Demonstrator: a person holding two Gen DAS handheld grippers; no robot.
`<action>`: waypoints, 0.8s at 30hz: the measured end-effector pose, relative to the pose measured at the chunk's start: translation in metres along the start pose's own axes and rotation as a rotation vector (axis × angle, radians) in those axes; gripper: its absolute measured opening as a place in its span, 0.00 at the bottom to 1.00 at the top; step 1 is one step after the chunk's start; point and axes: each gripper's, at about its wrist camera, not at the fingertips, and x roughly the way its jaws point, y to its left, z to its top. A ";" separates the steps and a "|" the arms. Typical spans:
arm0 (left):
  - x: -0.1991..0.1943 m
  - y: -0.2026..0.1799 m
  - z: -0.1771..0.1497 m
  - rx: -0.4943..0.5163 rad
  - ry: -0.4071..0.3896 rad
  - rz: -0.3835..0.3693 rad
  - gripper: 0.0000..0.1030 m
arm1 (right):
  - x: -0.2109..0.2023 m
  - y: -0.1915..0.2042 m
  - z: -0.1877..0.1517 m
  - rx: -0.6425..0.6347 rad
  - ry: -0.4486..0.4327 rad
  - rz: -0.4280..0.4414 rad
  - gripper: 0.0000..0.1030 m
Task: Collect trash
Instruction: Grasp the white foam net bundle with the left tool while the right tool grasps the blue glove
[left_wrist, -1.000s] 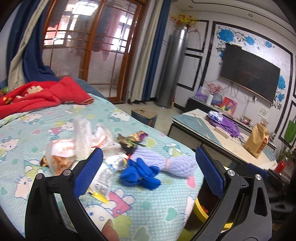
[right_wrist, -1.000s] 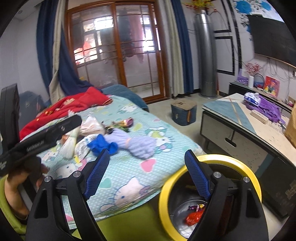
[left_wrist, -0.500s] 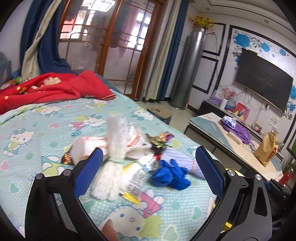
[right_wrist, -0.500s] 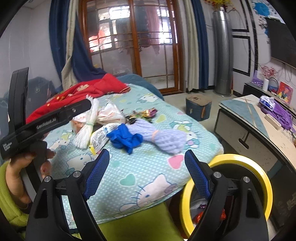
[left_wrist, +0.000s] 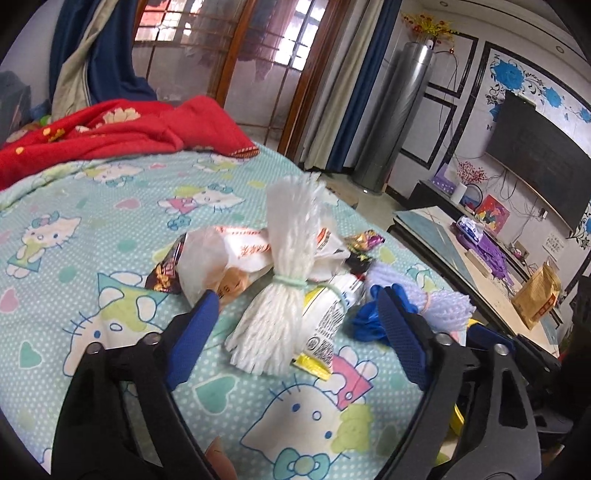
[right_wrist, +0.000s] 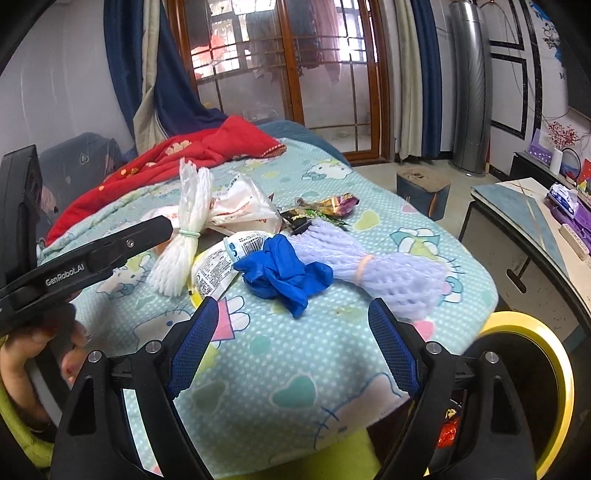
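a heap of trash is seen on the cartoon-print bedspread (left_wrist: 110, 229): a white foam-net bundle (left_wrist: 284, 288) tied with a green band, a white printed packet (left_wrist: 325, 317) touching it, a crumpled blue glove (right_wrist: 284, 273), a lilac foam net (right_wrist: 384, 269) and dark candy wrappers (right_wrist: 325, 206). the left gripper (left_wrist: 295, 325) is held over the white bundle, its jaws apart with nothing pressed, having just been closing. the right gripper (right_wrist: 291, 343) is held just short of the blue glove, jaws wide and empty. a yellow-rimmed bin (right_wrist: 535, 332) stands beside the bed.
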 end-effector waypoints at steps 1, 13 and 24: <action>0.002 0.002 -0.001 -0.003 0.008 -0.002 0.70 | 0.002 0.001 0.000 -0.004 0.002 -0.001 0.77; 0.022 0.016 -0.011 -0.066 0.101 -0.033 0.62 | 0.034 0.004 0.006 -0.023 0.049 -0.002 0.49; 0.035 0.030 -0.017 -0.131 0.162 -0.035 0.44 | 0.037 0.008 -0.005 -0.023 0.074 0.032 0.14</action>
